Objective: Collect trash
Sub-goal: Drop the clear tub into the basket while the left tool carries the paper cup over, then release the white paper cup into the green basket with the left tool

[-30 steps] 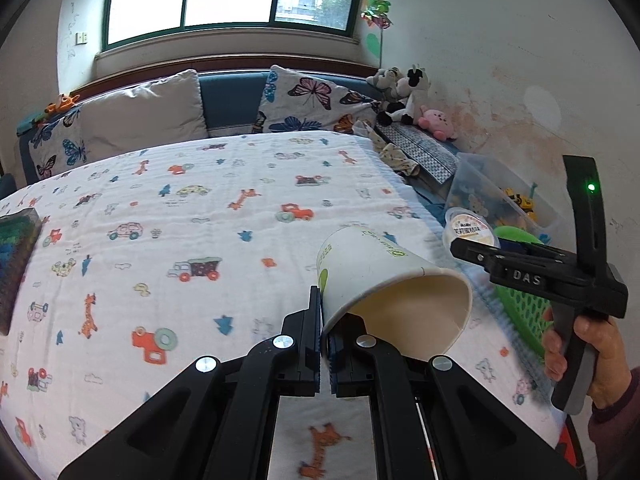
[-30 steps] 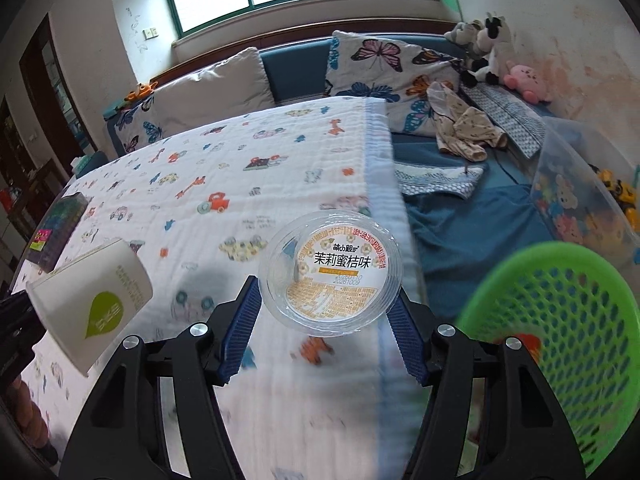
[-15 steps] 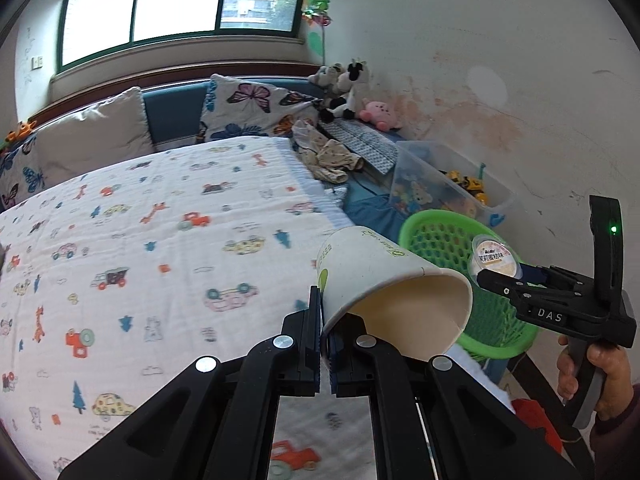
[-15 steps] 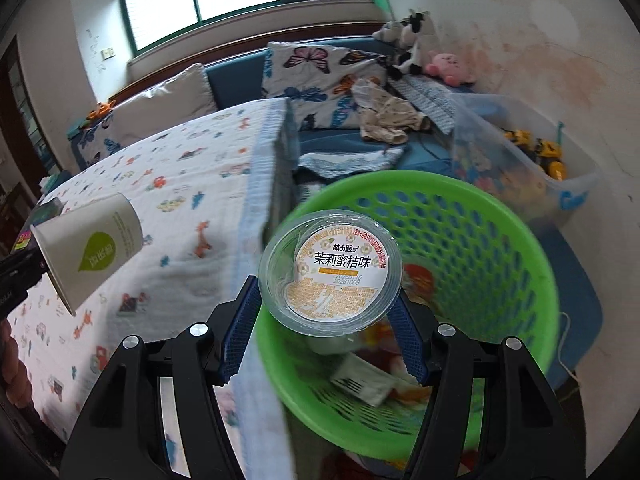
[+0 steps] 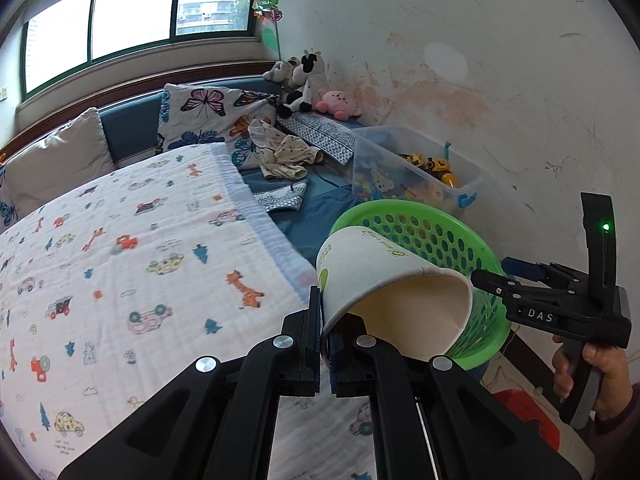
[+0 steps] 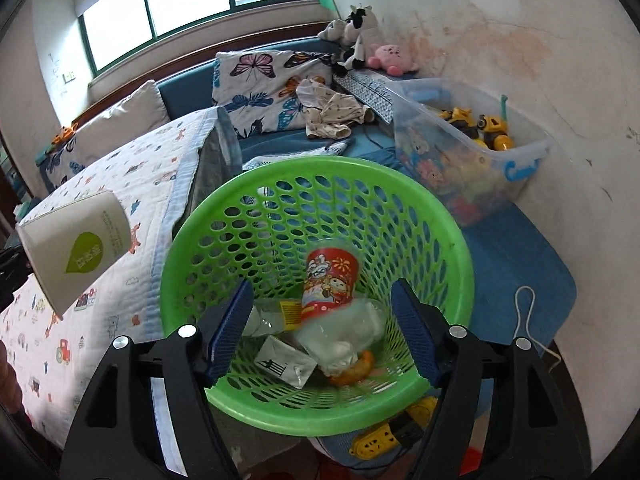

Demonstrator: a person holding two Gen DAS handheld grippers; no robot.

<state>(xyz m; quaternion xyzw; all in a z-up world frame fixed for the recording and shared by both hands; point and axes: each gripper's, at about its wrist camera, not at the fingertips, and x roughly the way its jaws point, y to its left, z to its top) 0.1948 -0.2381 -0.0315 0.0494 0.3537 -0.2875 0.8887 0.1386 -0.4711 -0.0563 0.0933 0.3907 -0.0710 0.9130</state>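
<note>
My left gripper (image 5: 325, 308) is shut on the rim of a white paper cup (image 5: 384, 276) with a green leaf logo, which lies tilted on its side beside the green mesh basket (image 5: 420, 232). The right wrist view shows the same cup (image 6: 76, 248) at the left, over the bed's edge. My right gripper (image 6: 320, 286) hangs over the basket (image 6: 320, 164), its jaws opening with nothing between the blue pads. A blurred clear plastic tub (image 6: 340, 336) lies below it among the trash, by a red printed cup (image 6: 330, 280) and a white packet (image 6: 284, 366).
The bed with a cartoon-print blanket (image 5: 120, 260) fills the left. A clear bin of toys (image 6: 472, 152) stands behind the basket against the stained wall. Pillows, clothes and plush toys (image 5: 304, 80) lie at the back. A yellow power strip (image 6: 380, 440) lies under the basket.
Both grippers have swung right from over the bed to the basket. The right jaws have widened and the clear tub has dropped out of them into the basket. The left still grips the cup.
</note>
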